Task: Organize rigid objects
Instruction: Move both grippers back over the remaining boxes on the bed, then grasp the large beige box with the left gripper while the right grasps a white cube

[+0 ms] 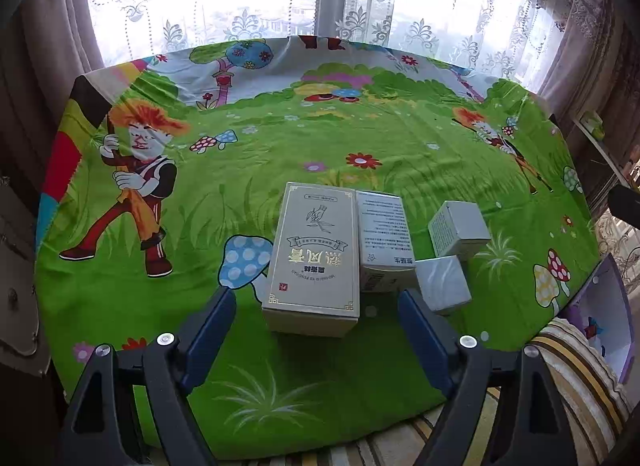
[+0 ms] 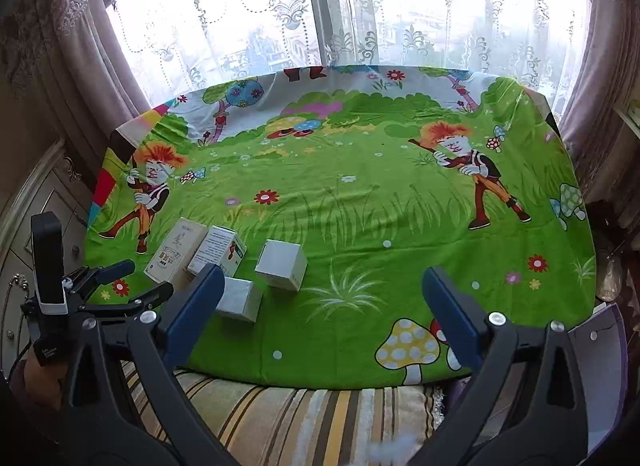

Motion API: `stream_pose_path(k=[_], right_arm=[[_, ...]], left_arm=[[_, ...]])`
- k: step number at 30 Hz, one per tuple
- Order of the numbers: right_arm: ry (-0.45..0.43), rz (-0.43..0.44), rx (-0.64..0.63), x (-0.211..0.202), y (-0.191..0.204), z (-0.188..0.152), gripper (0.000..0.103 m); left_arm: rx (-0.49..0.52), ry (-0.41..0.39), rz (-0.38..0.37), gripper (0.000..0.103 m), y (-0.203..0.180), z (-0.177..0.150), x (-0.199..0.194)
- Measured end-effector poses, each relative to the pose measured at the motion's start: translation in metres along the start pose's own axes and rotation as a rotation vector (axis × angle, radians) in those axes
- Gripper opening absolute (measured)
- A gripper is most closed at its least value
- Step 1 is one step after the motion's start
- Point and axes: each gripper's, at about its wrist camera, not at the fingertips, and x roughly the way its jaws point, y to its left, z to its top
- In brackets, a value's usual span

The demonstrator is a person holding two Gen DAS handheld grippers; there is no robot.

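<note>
Left wrist view, nearest first. The left gripper (image 1: 316, 318) stands released, its blue pads wide apart and empty, pointing steeply down at the surface (image 1: 360, 137), which is draped in a green cartoon cloth. Directly ahead at twelve o'clock, just beyond the pads, lies the tall gold-printed box (image 1: 314, 254), flat on its broad face. Touching its side at one o'clock is the white text-printed box (image 1: 384, 234). At two o'clock sits the near grey cube (image 1: 442, 284), just beside the right pad, and beyond it the far grey cube (image 1: 460, 229), the two close together, possibly touching at a corner.

Right wrist view. The right gripper (image 2: 324, 306) is likewise released and empty, aimed at bare cloth; the boxes cluster at its ten o'clock.

Judgement: the step in hand appears to be the approach to a first box, most likely the tall gold-printed box, which lies centred between the left pads. To do it well, lower the gripper squarely so that both pads meet the long side walls at once. The pad on the side of the white text-printed box has no gap to enter, so first nudge the two boxes apart, or grasp near the free end. Cardboard walls may buckle; close gently. Beyond the boxes, the surface is open for arranging them.
</note>
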Motion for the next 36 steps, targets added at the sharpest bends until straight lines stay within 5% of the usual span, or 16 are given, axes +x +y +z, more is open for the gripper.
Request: stream_pose_path(k=[6,9,20,27,31,36], right_arm=[[0.089,-0.007,0.001,0.044,0.015,0.003,0.100],[0.120,-0.008,0.009,0.063,0.022,0.005,0.100],[0.184,-0.012,0.039,0.112,0.036,0.006,0.097],[0.247,-0.010,0.042,0.138,0.035,-0.003,0.074],[0.273,-0.004,0.032,0.146,0.032,-0.010,0.044],[0.233,0.016,0.056,0.131,0.023,-0.010,0.044]], left_arm=[[-0.043,0.035,-0.012,0.078,0.010,-0.001,0.018],[-0.055,0.046,-0.028,0.056,0.011,-0.003,0.022],[-0.183,-0.006,-0.036,0.055,0.024,-0.016,0.007],[-0.240,-0.068,-0.025,0.054,0.025,-0.027,-0.018],[-0.280,-0.097,-0.036,0.054,0.024,-0.032,-0.029],[-0.305,-0.132,-0.041,0.053,0.019,-0.037,-0.043]])
